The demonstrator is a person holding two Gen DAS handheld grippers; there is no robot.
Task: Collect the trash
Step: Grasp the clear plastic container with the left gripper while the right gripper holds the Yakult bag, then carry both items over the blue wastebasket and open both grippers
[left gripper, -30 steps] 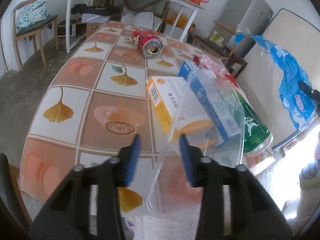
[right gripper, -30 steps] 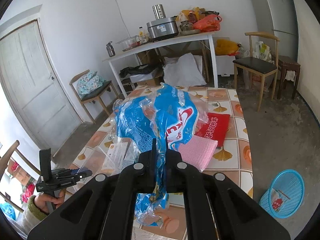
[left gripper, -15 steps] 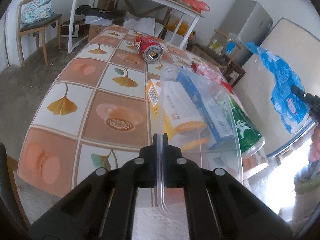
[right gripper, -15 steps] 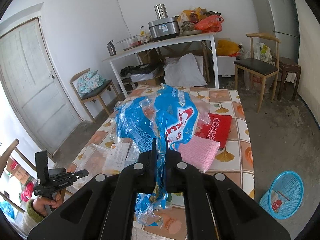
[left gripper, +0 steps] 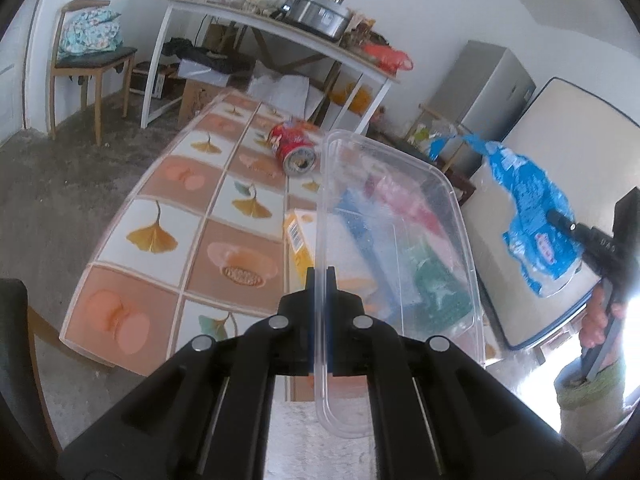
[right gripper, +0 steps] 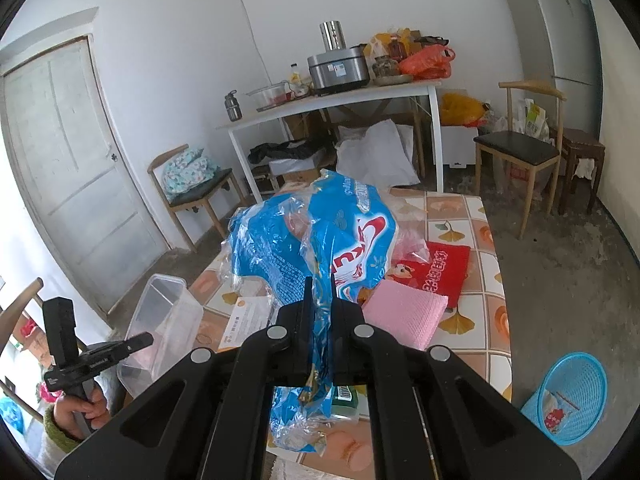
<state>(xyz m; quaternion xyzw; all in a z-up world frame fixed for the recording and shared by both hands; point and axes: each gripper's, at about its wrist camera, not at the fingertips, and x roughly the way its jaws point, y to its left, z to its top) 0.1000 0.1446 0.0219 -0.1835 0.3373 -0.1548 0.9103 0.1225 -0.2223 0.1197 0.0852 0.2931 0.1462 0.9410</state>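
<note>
Left gripper (left gripper: 320,276) — jaws clamped tight on the rim of a clear rectangular plastic tub (left gripper: 400,240), which hangs tilted above the tiled tabletop (left gripper: 192,216). Right gripper (right gripper: 319,286) — pinched shut on a crumpled blue-and-white plastic wrapper (right gripper: 320,236), held up over the table. Red drinks can (left gripper: 294,148) lies on its side farther along the top. Blue mesh basket (right gripper: 568,396) on the floor, right of the table.

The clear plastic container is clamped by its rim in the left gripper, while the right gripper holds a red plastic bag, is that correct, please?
Not quite: the right wrist view shows the right gripper shut on a blue plastic bag, not a red one. The left gripper does clamp the clear plastic container by its rim.
</note>
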